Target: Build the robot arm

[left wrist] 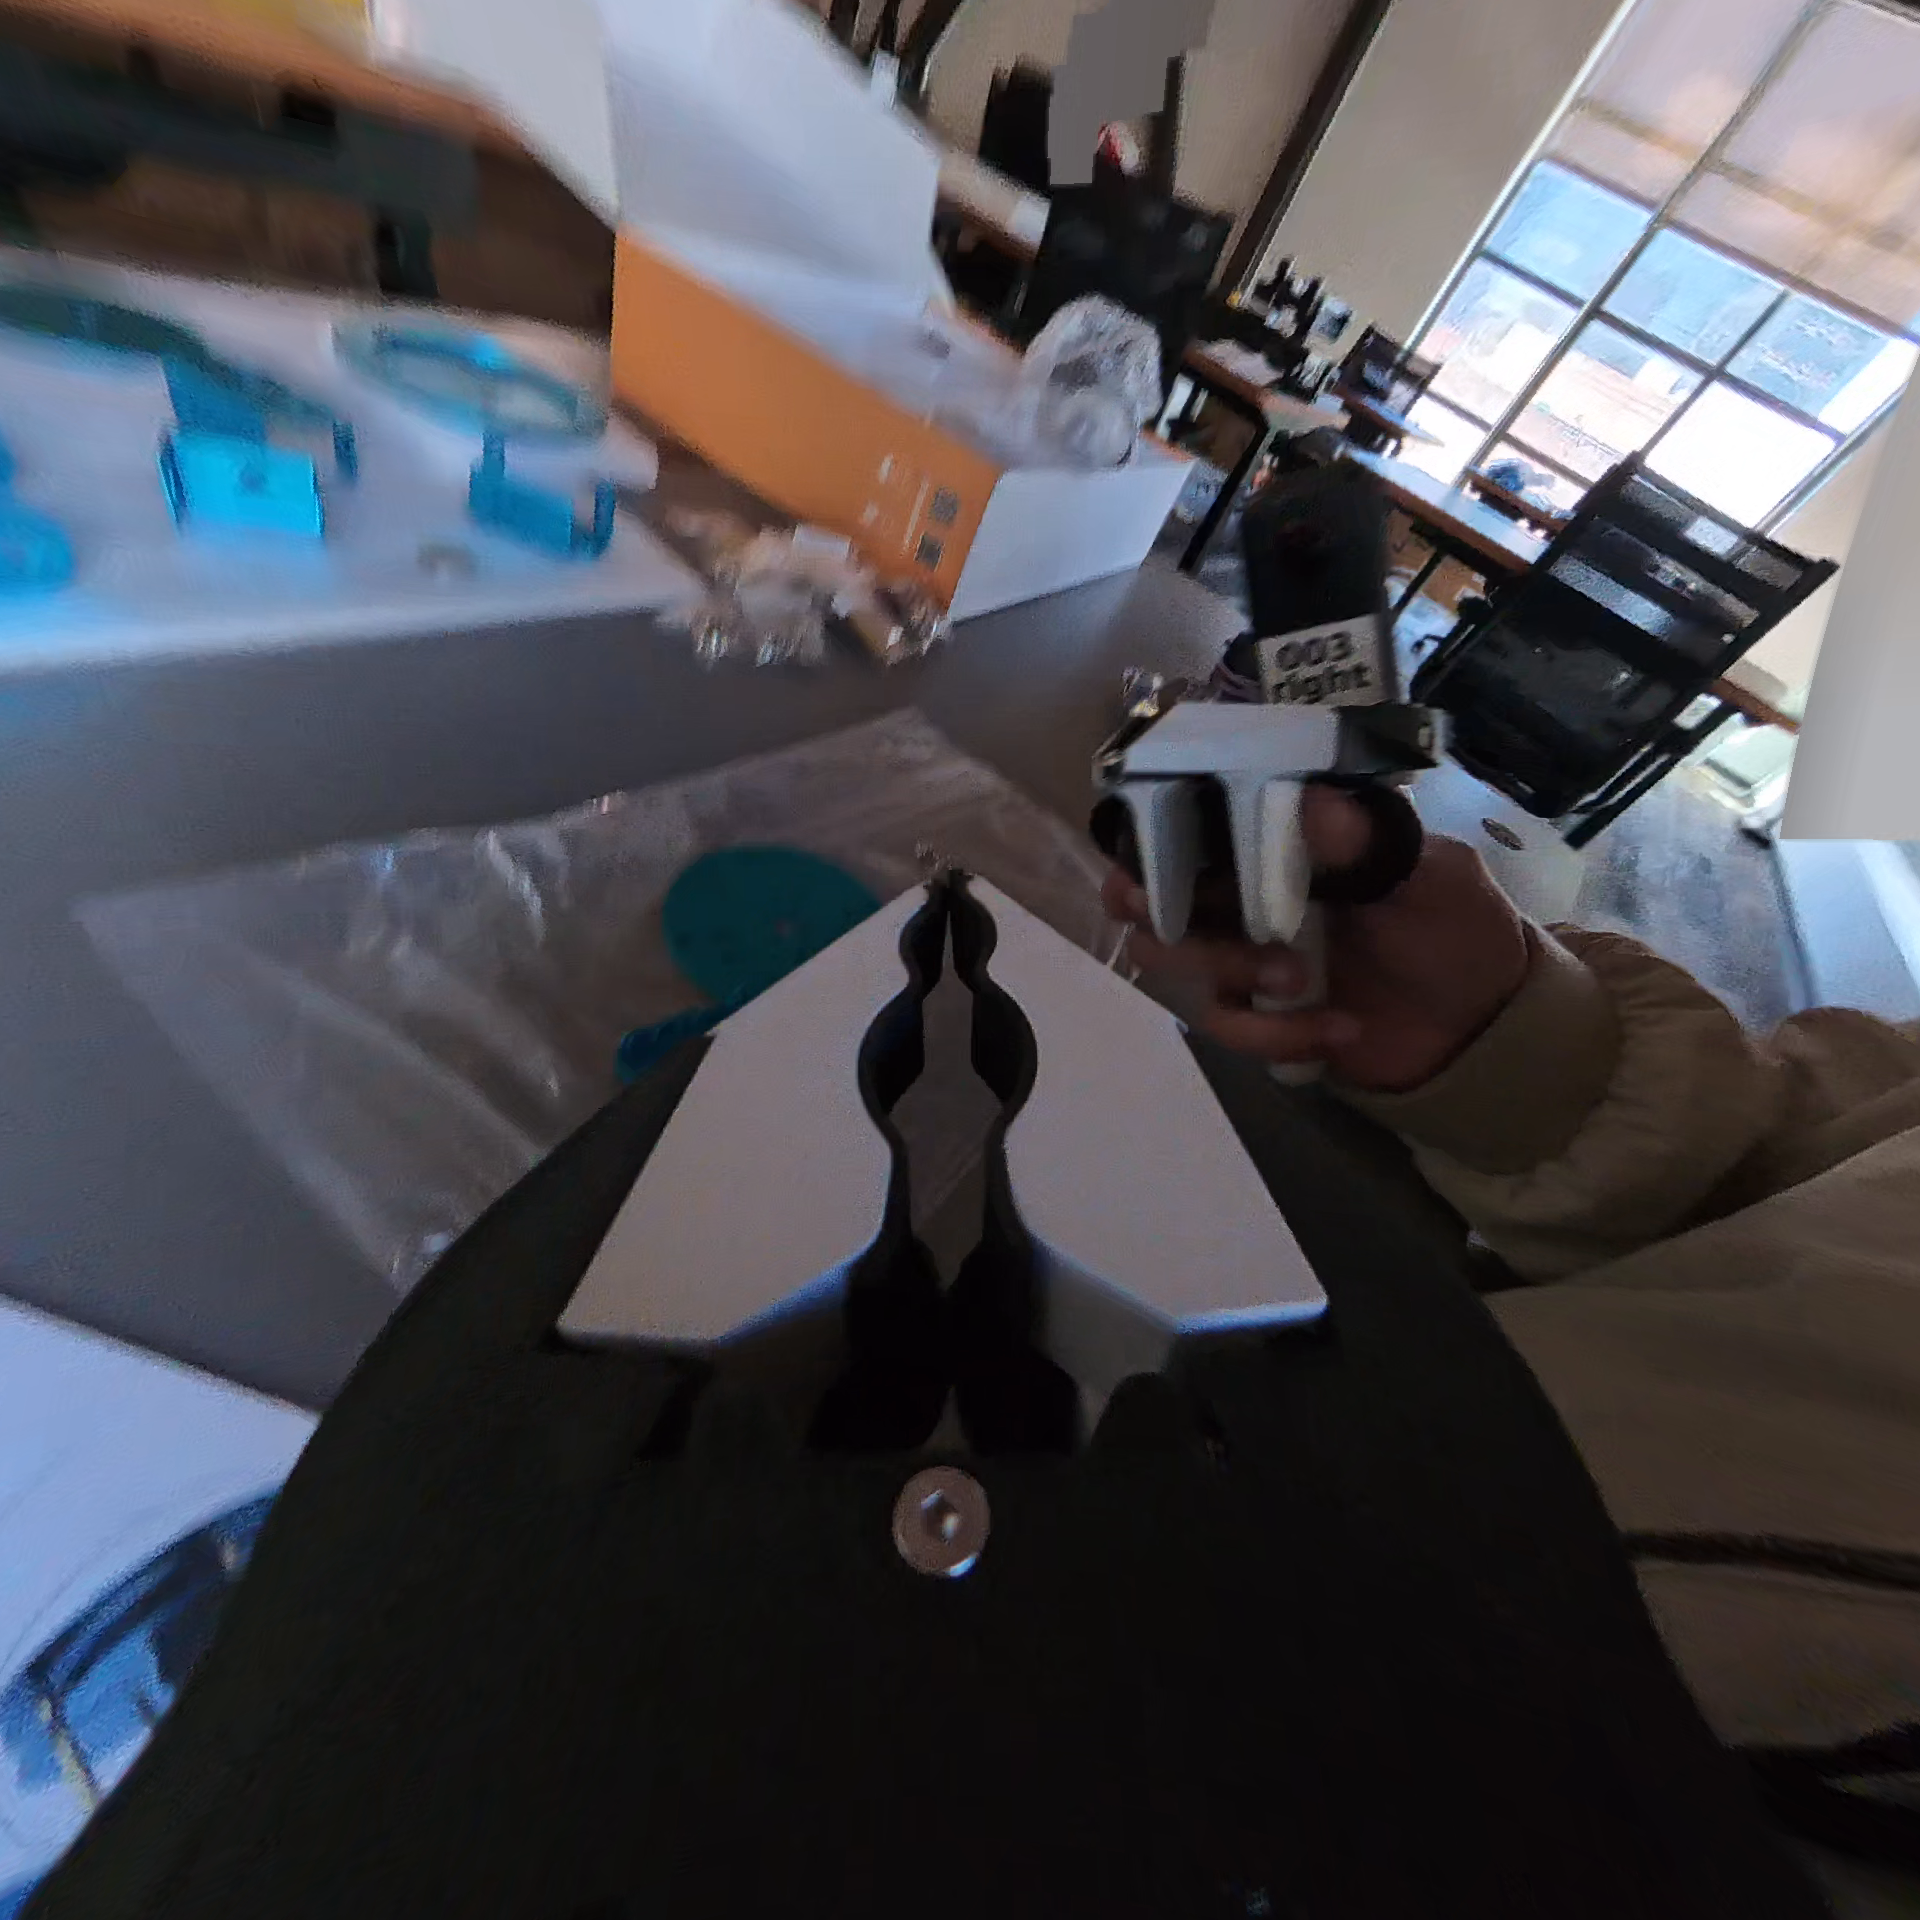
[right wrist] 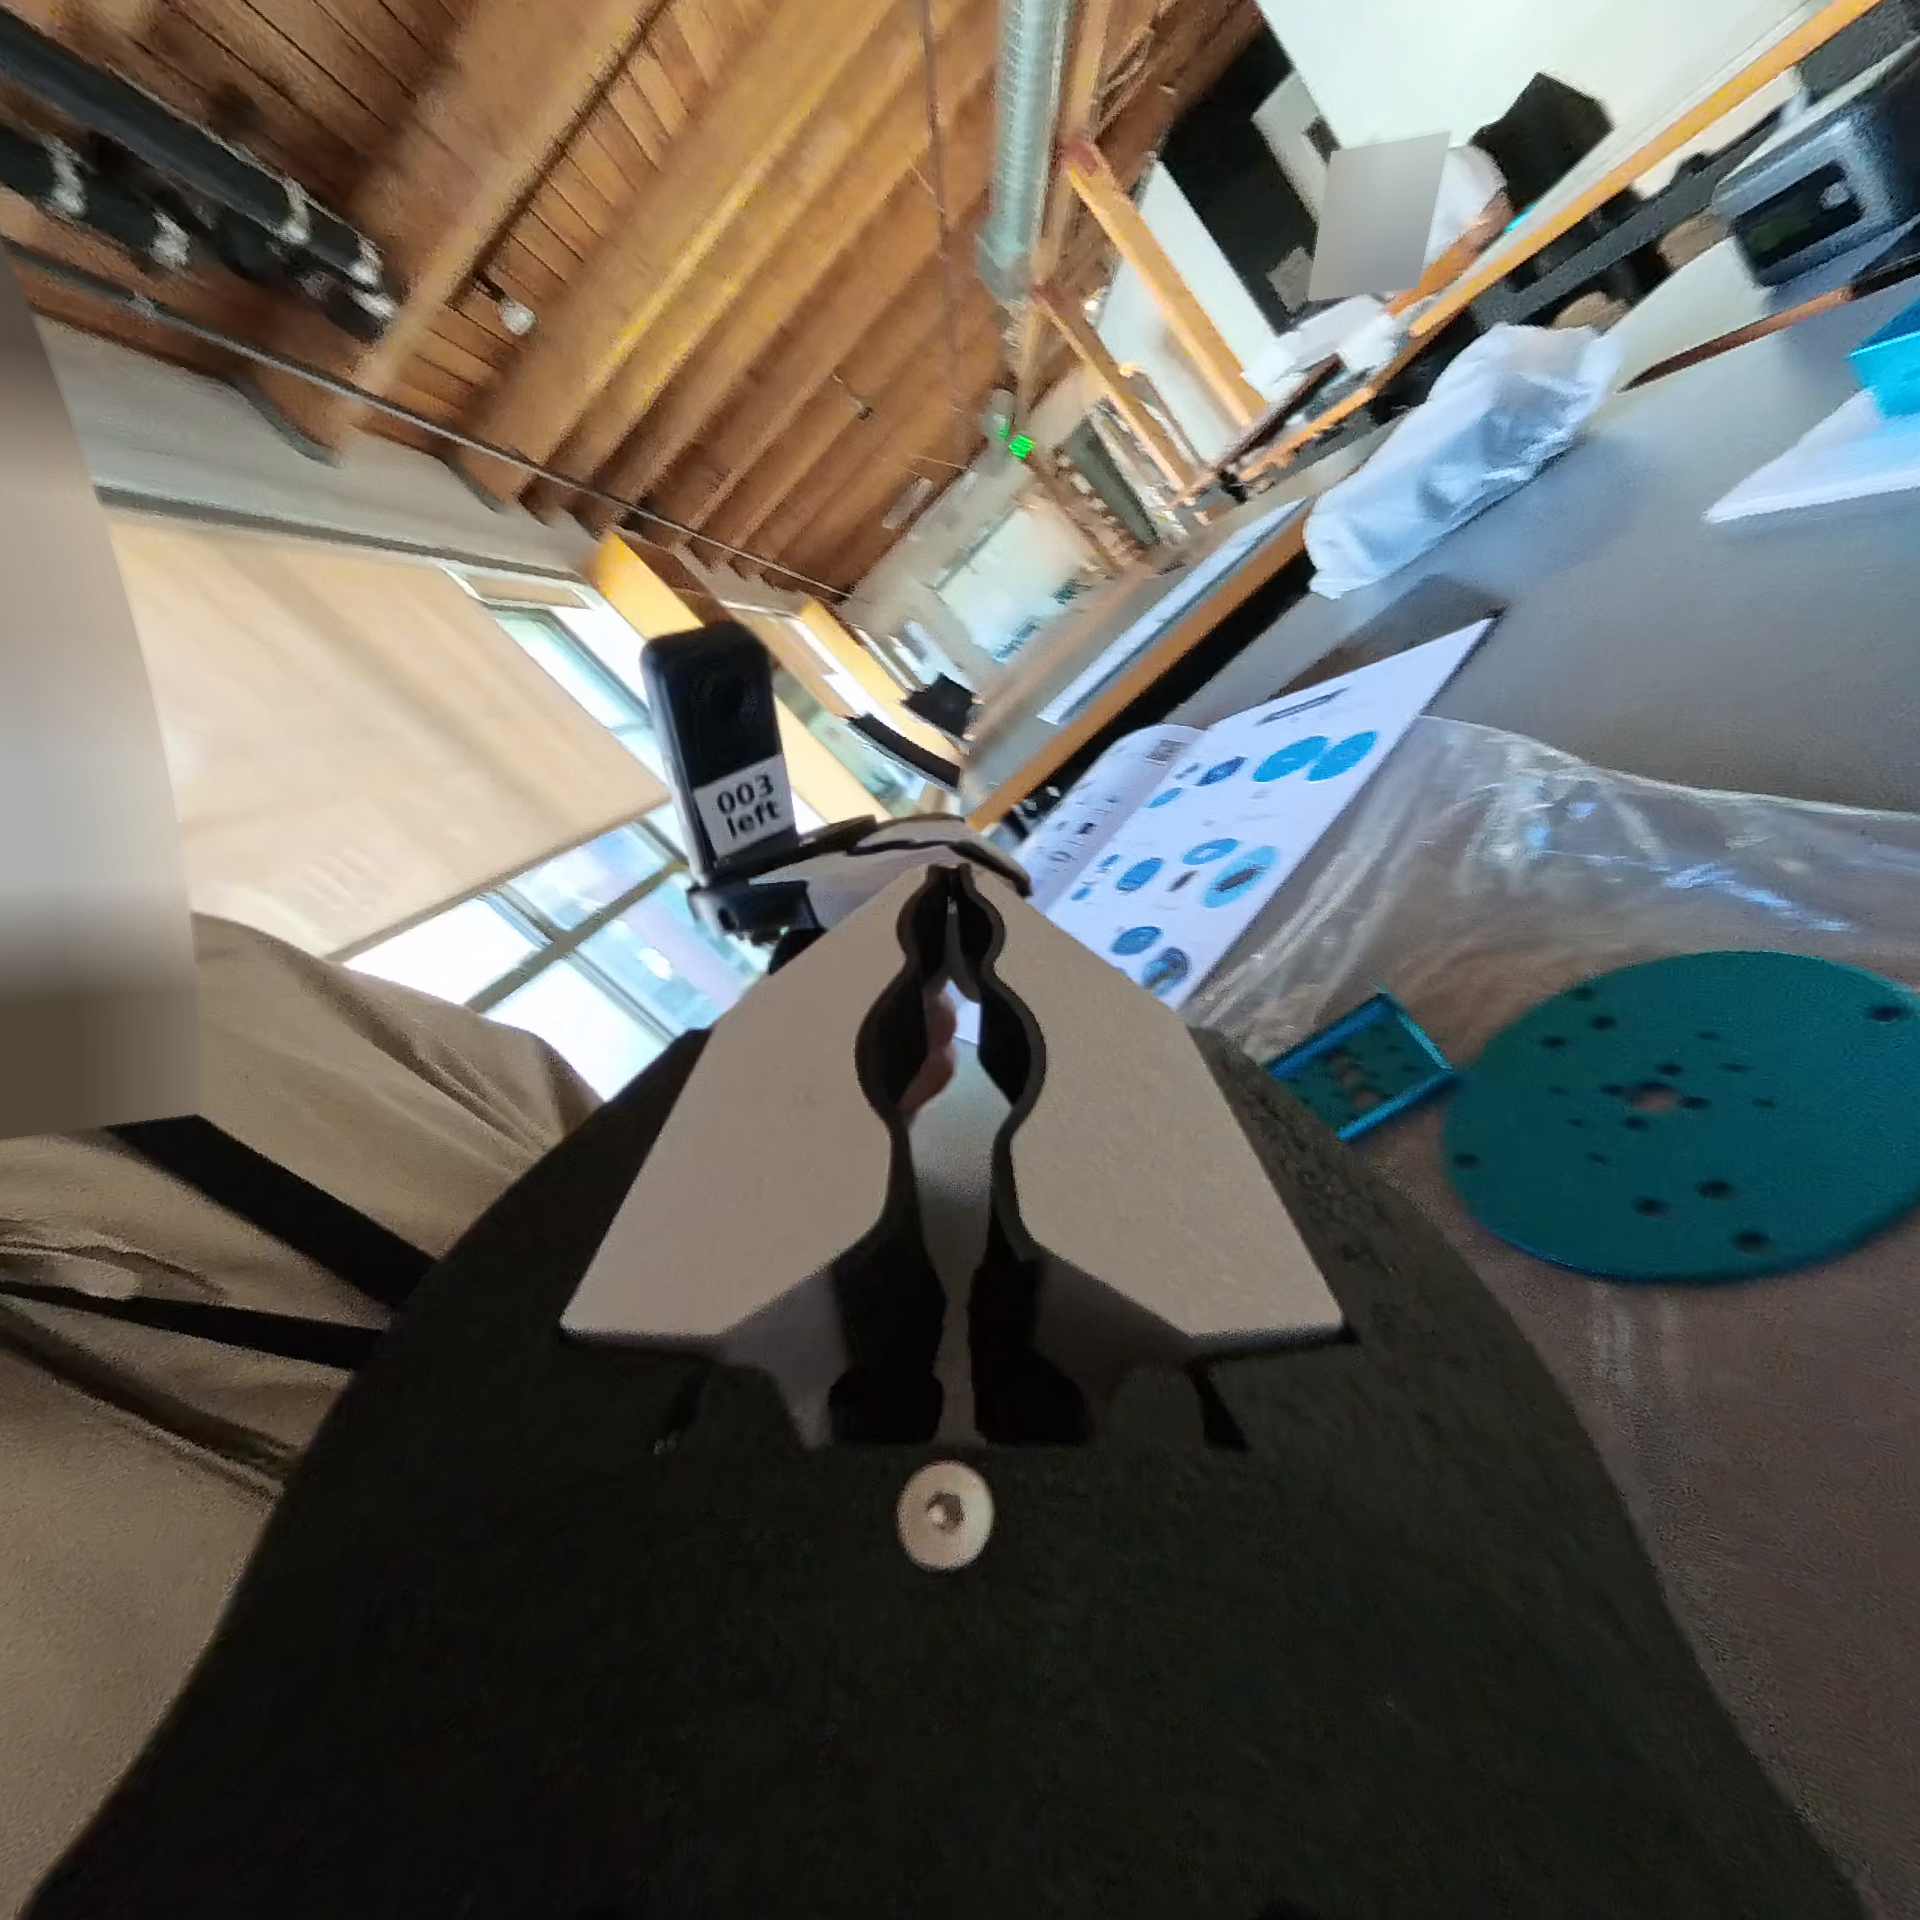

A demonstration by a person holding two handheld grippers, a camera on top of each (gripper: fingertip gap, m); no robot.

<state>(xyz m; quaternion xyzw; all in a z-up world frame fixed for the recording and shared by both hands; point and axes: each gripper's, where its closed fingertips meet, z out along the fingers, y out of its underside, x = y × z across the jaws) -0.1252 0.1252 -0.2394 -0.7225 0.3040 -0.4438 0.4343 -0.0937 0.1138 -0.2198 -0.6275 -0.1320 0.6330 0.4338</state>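
Observation:
My left gripper [left wrist: 948, 902] is shut, and a tiny shiny metal piece [left wrist: 941, 860] sticks out at its tips. It hangs above a clear plastic bag [left wrist: 436, 966] on the grey table, near a teal round plate with holes [left wrist: 764, 914] and a blue bracket [left wrist: 652, 1042]. My right gripper [right wrist: 950, 891] is shut with nothing seen in it. It is held in a hand in the air and shows in the left wrist view [left wrist: 1221, 831]. It points at the left gripper [right wrist: 914, 836]. The plate [right wrist: 1683, 1112] and bracket [right wrist: 1361, 1070] lie to its right.
A white tray [left wrist: 312, 623] with blue metal parts and an orange and white box [left wrist: 790, 384] stand at the back of the table. A printed parts sheet [right wrist: 1226, 821] and the clear bag [right wrist: 1579, 831] lie flat. A crumpled white bag [right wrist: 1455, 468], desks and windows are farther off. Some 4 cm of space lies between my two pairs of fingers.

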